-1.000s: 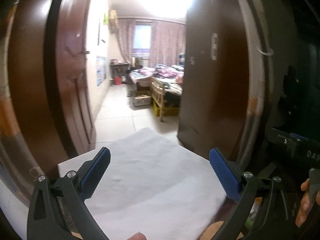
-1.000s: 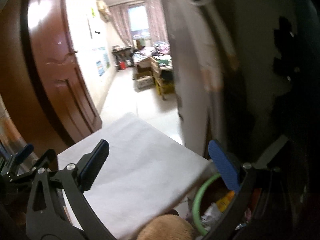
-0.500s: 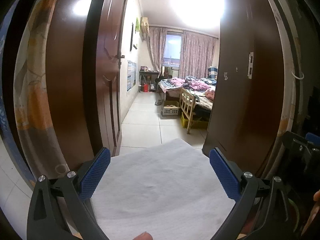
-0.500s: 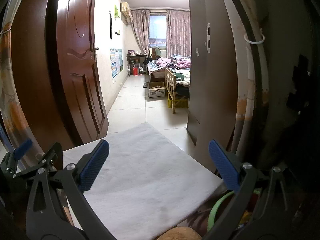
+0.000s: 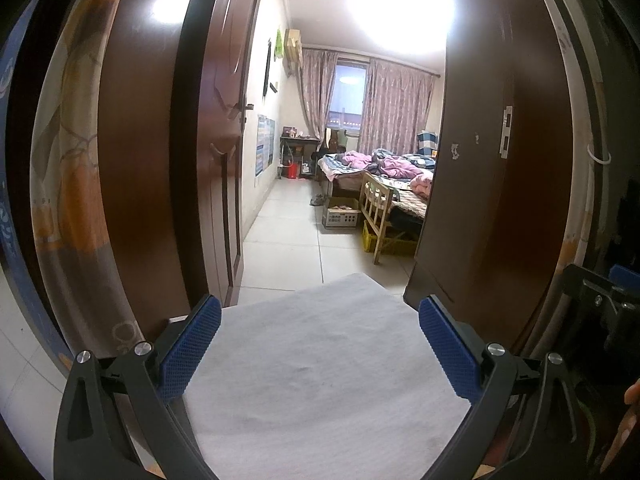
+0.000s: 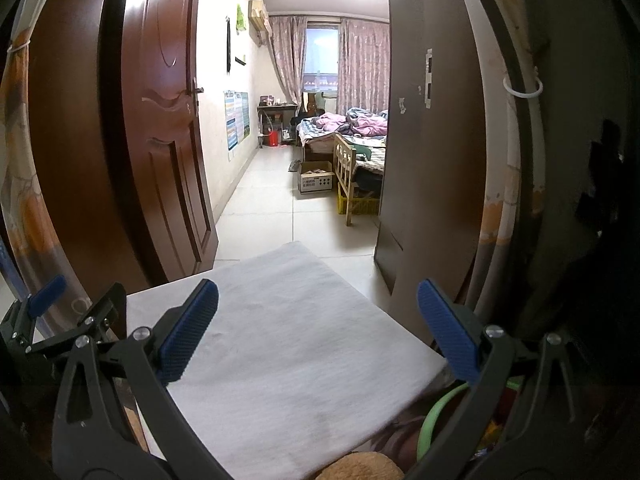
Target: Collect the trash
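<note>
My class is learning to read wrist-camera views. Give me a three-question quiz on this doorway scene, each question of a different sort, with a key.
1. True or false: the left gripper is clamped on the white cloth-covered surface.
2. Multiple choice: the cardboard box stands on A) the bed, B) the tiled floor, C) the desk.
3. Fill in: the ring-shaped rim at the lower right of the right wrist view is coloured ____.

Key: 1 false; 2 B; 3 green.

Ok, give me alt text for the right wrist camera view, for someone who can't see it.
The right gripper hangs open and empty over a white cloth-covered surface, facing an open brown door into a tiled bedroom with a bed, a cardboard box and curtains. A green-rimmed bin shows at lower right; the left gripper sits at far left.
</note>
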The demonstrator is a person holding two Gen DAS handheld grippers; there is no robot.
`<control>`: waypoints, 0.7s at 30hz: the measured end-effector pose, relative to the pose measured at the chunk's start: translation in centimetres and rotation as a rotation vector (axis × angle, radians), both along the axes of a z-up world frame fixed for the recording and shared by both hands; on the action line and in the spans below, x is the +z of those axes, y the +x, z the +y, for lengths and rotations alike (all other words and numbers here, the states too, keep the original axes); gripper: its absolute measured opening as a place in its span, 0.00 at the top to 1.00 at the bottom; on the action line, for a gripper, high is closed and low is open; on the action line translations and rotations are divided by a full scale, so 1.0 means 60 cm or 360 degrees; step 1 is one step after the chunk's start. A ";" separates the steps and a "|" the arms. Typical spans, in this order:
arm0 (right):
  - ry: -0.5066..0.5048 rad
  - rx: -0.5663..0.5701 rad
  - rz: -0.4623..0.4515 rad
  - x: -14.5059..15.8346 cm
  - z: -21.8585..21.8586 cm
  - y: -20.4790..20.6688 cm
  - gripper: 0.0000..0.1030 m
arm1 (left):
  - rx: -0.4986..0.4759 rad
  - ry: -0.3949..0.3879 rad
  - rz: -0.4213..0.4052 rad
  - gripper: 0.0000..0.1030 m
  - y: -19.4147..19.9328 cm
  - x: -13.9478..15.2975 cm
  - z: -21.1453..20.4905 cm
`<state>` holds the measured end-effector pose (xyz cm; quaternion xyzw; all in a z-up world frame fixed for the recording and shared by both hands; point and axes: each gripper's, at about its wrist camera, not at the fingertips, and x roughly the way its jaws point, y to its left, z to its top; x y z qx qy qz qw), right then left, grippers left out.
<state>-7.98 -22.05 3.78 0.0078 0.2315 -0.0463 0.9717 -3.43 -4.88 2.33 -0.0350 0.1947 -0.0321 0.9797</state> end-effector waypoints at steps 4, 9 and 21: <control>0.0005 -0.0002 0.0003 -0.001 -0.001 0.000 0.05 | 0.0008 0.0008 -0.0005 0.08 0.000 0.002 -0.001; -0.0003 0.0000 0.0012 -0.003 0.000 0.003 0.05 | 0.0016 0.0007 0.0001 0.08 -0.003 -0.001 -0.003; -0.0005 -0.0001 0.0033 -0.008 -0.001 0.005 0.05 | 0.0021 0.0012 0.0020 0.08 0.000 -0.004 -0.003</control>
